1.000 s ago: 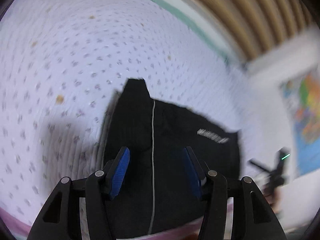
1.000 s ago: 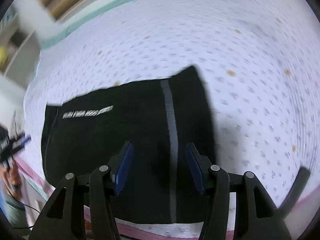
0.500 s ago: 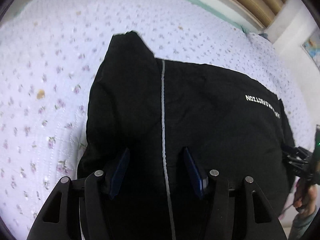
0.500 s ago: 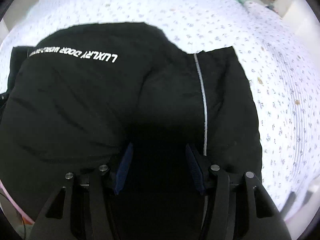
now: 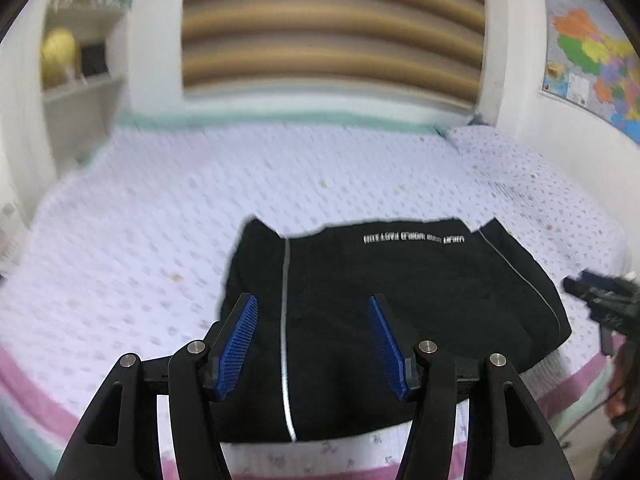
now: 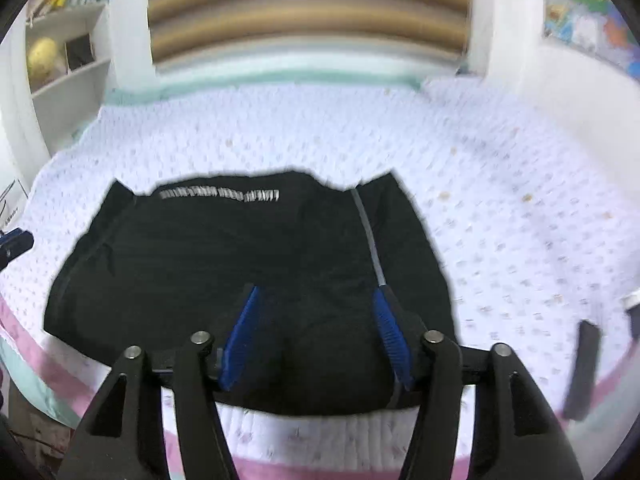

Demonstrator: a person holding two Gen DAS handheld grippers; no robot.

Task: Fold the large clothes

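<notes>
A black garment (image 5: pixel 400 312) with white lettering and thin grey stripes lies folded flat on the bed, close to the front edge. My left gripper (image 5: pixel 312 300) hovers over its left part, open, its blue pads (image 5: pixel 240 340) apart with nothing pinched. The right wrist view shows the same garment (image 6: pixel 224 264) under my right gripper (image 6: pixel 316 292), whose jaws are opening; no cloth is caught between its pads (image 6: pixel 390 328). Each gripper shows at the edge of the other's view: the right gripper (image 5: pixel 600 300) and the left gripper (image 6: pixel 14 242).
The bed's lilac flowered quilt (image 5: pixel 168 216) has a pink border (image 6: pixel 352 468) at the front. A slatted wooden headboard (image 5: pixel 332 36) stands behind, shelves (image 6: pixel 60 60) at the left, a coloured map (image 5: pixel 592 52) on the right wall. A dark strip (image 6: pixel 582 368) lies near the quilt's right front.
Both grippers have drawn back from the garment and tipped upward, so the headboard and walls now show. The garment stays lying folded; the right pads stand wider apart.
</notes>
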